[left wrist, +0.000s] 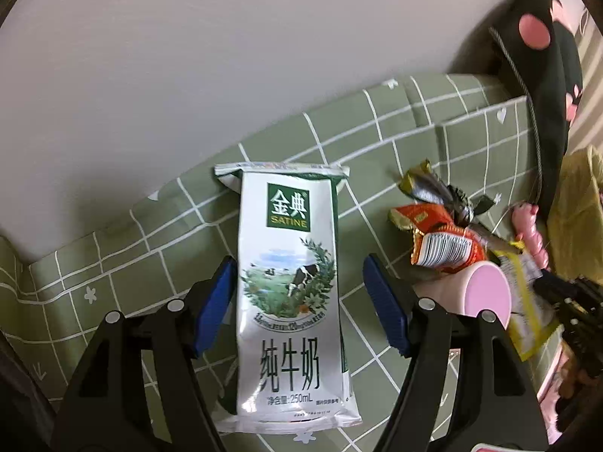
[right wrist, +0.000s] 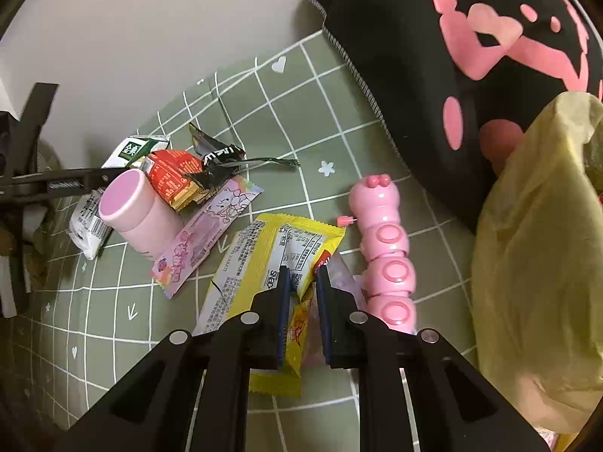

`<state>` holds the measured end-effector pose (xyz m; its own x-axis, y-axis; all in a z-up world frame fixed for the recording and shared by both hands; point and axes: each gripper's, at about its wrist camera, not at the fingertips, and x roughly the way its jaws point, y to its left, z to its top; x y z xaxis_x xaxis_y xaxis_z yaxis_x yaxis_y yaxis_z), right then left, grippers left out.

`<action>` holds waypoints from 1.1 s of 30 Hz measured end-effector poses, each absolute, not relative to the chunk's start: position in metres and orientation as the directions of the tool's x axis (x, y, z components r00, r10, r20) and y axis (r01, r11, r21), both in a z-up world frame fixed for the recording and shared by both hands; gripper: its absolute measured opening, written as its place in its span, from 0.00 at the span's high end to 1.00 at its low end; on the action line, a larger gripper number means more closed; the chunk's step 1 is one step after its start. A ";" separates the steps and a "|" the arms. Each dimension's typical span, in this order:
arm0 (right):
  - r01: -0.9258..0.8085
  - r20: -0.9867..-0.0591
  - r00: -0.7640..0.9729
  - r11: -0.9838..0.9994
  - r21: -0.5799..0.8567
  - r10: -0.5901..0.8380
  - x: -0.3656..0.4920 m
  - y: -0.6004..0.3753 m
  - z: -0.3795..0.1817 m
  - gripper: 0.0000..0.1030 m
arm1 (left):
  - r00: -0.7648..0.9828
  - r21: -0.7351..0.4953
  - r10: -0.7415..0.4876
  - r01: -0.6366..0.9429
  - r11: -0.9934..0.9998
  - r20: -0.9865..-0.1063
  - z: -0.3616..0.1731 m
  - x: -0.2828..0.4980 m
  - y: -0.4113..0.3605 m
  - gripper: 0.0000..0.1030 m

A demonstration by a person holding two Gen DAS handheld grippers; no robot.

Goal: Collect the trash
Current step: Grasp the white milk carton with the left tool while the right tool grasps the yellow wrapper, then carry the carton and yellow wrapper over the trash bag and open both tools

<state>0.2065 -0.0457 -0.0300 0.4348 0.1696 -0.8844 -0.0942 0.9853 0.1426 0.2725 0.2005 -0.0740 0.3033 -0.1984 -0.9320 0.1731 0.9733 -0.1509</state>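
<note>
A flattened white Satine milk carton [left wrist: 290, 286] lies on the green checked sheet [left wrist: 414, 143]. It sits between the blue pads of my left gripper [left wrist: 297, 263], which stands open with a gap showing on the right side. In the right wrist view my right gripper [right wrist: 303, 275] is shut on a fold of the yellow snack wrapper [right wrist: 264, 248], which is bunched between its narrow pads. Trash is piled further left: a red wrapper [right wrist: 173, 173], a black wrapper [right wrist: 218, 156], a pink printed wrapper [right wrist: 203, 237] and the milk carton [right wrist: 90, 226].
A pink cup [right wrist: 132, 203] lies on its side in the pile. A pink caterpillar toy [right wrist: 384, 248] lies right of the right gripper. A yellow plastic bag [right wrist: 539, 245] fills the right edge, with a black pillow with pink spots [right wrist: 452, 56] behind it. A pale wall borders the bed.
</note>
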 end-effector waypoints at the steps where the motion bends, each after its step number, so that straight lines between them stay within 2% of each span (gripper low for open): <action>1: -0.097 -0.882 0.441 0.986 0.138 0.167 0.201 -0.049 -0.026 0.86 | 0.295 -0.136 -0.183 0.170 0.976 -0.938 -0.076 0.274 0.199 0.37; 4: -0.096 -0.877 0.451 0.986 0.134 0.163 0.195 -0.050 -0.023 0.86 | 0.274 -0.130 -0.157 0.114 0.985 -0.949 -0.083 0.277 0.194 0.51; 8: -0.094 -0.882 0.438 0.984 0.149 0.175 0.200 -0.053 -0.028 0.86 | 0.260 -0.184 -0.196 0.069 0.981 -0.946 -0.082 0.284 0.198 0.54; 23: -0.131 -0.858 0.477 0.980 0.147 0.192 0.214 -0.051 0.001 0.86 | 0.349 -0.250 -0.265 0.087 0.964 -0.899 -0.018 0.264 0.207 0.54; 33: -0.142 -0.788 0.589 0.983 0.117 0.179 0.204 -0.066 0.047 0.86 | 0.445 -0.290 -0.333 0.163 0.943 -0.831 0.031 0.253 0.187 0.54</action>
<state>0.2036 -0.0658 0.0465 0.5890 0.1788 -0.7881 -0.1417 0.9830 0.1171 0.2527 0.1873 0.0310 0.4453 -0.3328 -0.8312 0.1631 0.9430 -0.2901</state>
